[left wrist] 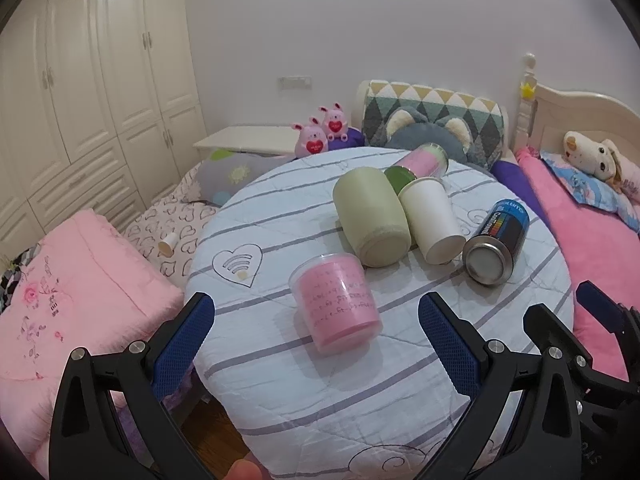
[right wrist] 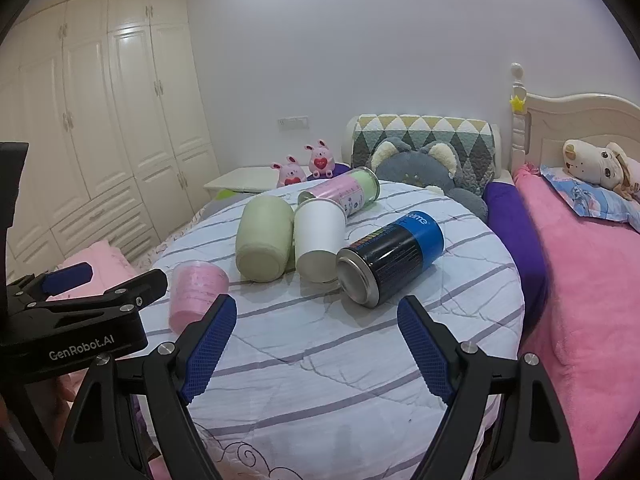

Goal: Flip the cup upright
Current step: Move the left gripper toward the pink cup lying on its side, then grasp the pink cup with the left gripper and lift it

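Several containers lie on their sides on a round table (left wrist: 280, 400) with a striped white cloth. A pink plastic cup (left wrist: 336, 306) lies nearest; it also shows in the right wrist view (right wrist: 196, 294). Behind it lie a pale green cup (left wrist: 372, 216), a white paper cup (left wrist: 432, 220), a blue-black can (left wrist: 496, 246) and a pink-green tube (left wrist: 424, 162). My left gripper (left wrist: 316, 332) is open, its fingers either side of the pink cup, not touching it. My right gripper (right wrist: 316, 340) is open and empty, in front of the can (right wrist: 392, 264).
A bed with a pink blanket (right wrist: 592, 300) and a plush dog (right wrist: 596, 164) is to the right. A folded pink quilt (left wrist: 72, 300) lies left. Plush toys (left wrist: 320, 132) and a patterned cushion (left wrist: 432, 116) are behind the table. White wardrobes (left wrist: 80, 80) line the left wall.
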Demonstrator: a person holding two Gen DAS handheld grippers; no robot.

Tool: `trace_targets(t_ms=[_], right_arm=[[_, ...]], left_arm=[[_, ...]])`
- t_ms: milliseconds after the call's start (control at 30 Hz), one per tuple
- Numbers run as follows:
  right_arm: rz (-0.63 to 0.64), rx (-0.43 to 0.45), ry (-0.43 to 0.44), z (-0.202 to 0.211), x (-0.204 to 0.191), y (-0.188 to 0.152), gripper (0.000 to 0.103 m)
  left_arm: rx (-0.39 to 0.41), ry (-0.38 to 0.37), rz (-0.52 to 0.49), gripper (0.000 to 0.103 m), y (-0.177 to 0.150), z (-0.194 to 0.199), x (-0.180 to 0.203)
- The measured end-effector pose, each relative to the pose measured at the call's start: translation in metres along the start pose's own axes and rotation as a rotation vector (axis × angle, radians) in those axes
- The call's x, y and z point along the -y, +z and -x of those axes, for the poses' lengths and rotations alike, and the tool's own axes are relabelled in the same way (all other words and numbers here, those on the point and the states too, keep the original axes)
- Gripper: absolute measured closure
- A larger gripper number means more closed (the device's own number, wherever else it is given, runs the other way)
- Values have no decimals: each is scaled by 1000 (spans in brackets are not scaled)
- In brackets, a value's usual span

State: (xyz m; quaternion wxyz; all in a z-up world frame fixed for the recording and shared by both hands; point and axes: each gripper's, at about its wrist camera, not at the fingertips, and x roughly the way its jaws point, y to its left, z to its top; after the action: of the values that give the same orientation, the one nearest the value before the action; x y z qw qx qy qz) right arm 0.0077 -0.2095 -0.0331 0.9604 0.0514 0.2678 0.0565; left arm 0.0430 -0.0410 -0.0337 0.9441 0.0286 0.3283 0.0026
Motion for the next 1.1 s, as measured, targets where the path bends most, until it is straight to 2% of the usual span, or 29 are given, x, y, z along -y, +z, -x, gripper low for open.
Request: trace_targets(t_ms=[367, 567, 700, 1000, 1100], right_arm=[[-2, -35, -5, -19, 9, 1, 19], [-9, -56, 1, -33, 14, 3, 19], [-16, -67, 19, -42, 17, 5, 19], [-29, -102, 40, -64, 25, 8, 19], [-27, -110, 45, -70, 24, 10, 19]], left_arm=[[-58, -2, 6, 0, 1, -30, 8], [-181, -23, 48, 0, 2, -63, 2], [-207, 4, 47, 0, 3, -78, 3], [-331, -29, 90, 0, 8, -121, 2], [-346, -29, 112, 0, 8, -128, -3]])
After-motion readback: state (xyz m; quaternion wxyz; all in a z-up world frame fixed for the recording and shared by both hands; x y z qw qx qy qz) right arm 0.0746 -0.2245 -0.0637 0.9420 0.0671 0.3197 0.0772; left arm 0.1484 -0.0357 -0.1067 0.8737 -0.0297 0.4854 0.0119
